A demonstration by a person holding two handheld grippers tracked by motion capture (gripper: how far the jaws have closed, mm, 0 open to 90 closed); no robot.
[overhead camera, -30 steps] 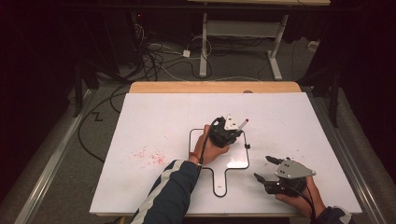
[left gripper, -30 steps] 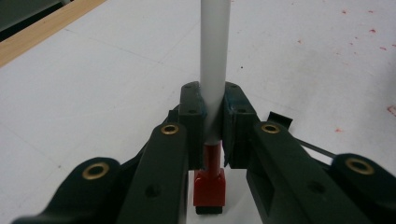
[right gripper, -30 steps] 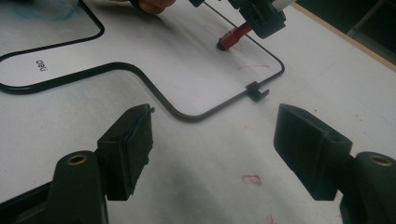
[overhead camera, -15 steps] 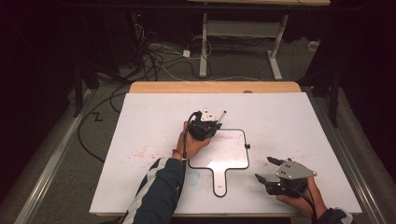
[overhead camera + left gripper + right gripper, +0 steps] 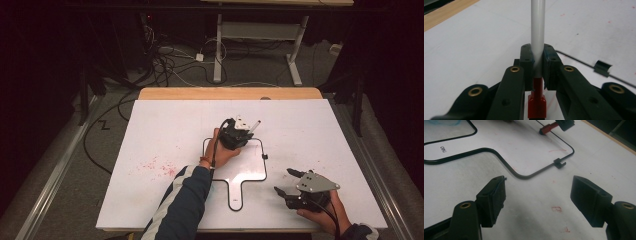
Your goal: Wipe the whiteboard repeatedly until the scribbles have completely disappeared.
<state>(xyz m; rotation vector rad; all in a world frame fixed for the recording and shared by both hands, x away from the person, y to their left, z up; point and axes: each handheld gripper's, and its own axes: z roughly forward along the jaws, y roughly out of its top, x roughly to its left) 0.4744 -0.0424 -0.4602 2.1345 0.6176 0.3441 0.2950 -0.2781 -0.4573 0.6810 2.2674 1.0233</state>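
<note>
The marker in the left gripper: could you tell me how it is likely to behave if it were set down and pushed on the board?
The marker has a smooth round barrel, so it would probably roll on the flat white table. It looks thin and light, likely easy to shift. The left gripper clamps it between narrow pads, so it may pivot under sideways force.

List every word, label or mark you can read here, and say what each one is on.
"deli", small black print seen sideways, on the handheld whiteboard, just inside its black frame.
Small red scribbles on the white table, one like a little box: no legible word.
Nothing readable on the marker or on either gripper.
</note>
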